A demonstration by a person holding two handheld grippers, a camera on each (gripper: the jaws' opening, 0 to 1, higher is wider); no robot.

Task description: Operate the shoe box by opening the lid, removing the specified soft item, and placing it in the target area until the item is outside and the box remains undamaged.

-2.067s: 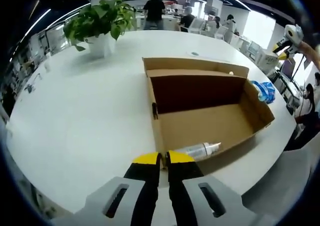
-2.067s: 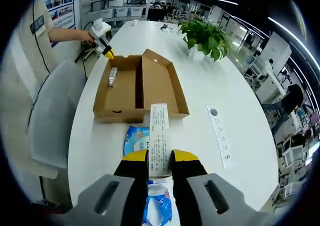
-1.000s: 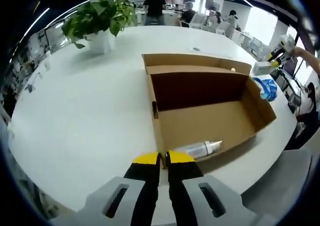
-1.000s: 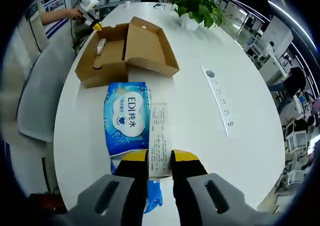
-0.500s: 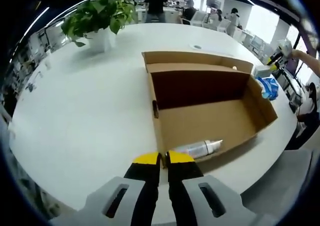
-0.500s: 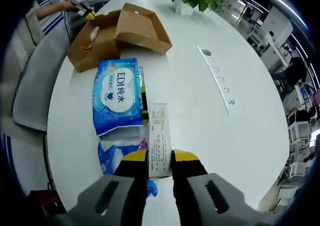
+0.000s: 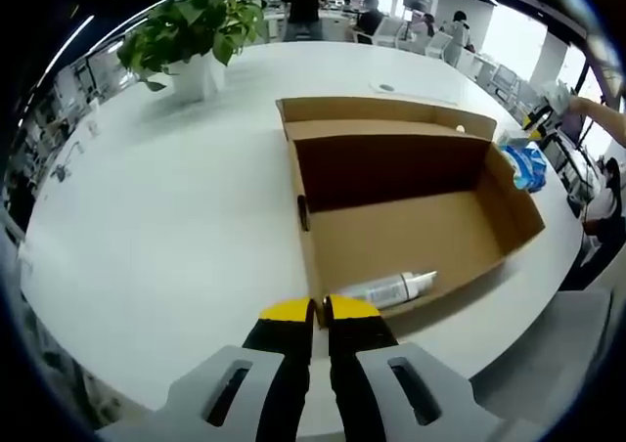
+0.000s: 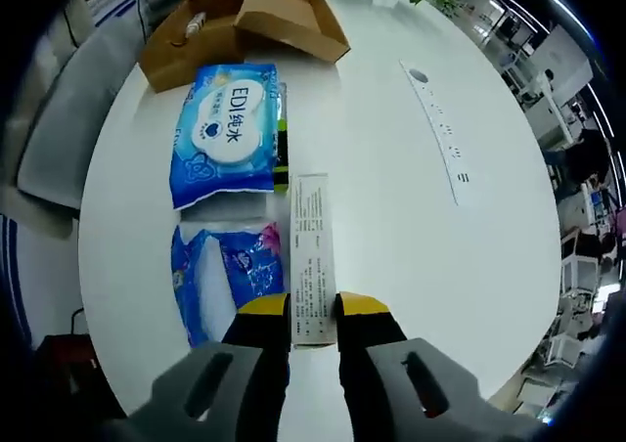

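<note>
The brown shoe box (image 7: 411, 217) lies open on the white table, its lid (image 7: 381, 119) folded back. A small clear spray bottle (image 7: 386, 288) lies inside by the near wall. My left gripper (image 7: 314, 310) is shut and empty, just short of that wall. In the right gripper view, my right gripper (image 8: 313, 305) is shut on a long white printed packet (image 8: 311, 251), held above the table. Beneath it lie a blue wipes pack (image 8: 227, 129) and a blue and pink pack (image 8: 220, 276). The shoe box (image 8: 245, 17) sits far off at the top.
A potted plant (image 7: 196, 36) stands at the table's far left. A white power strip (image 8: 436, 134) runs along the table right of the packs. A grey chair (image 8: 59, 119) stands by the table's edge. The blue wipes pack (image 7: 528, 163) lies beyond the box's right end.
The right gripper view has pulled back from the box with the white packet still held, bringing the blue and pink pack fully into sight. The left gripper view has hardly shifted.
</note>
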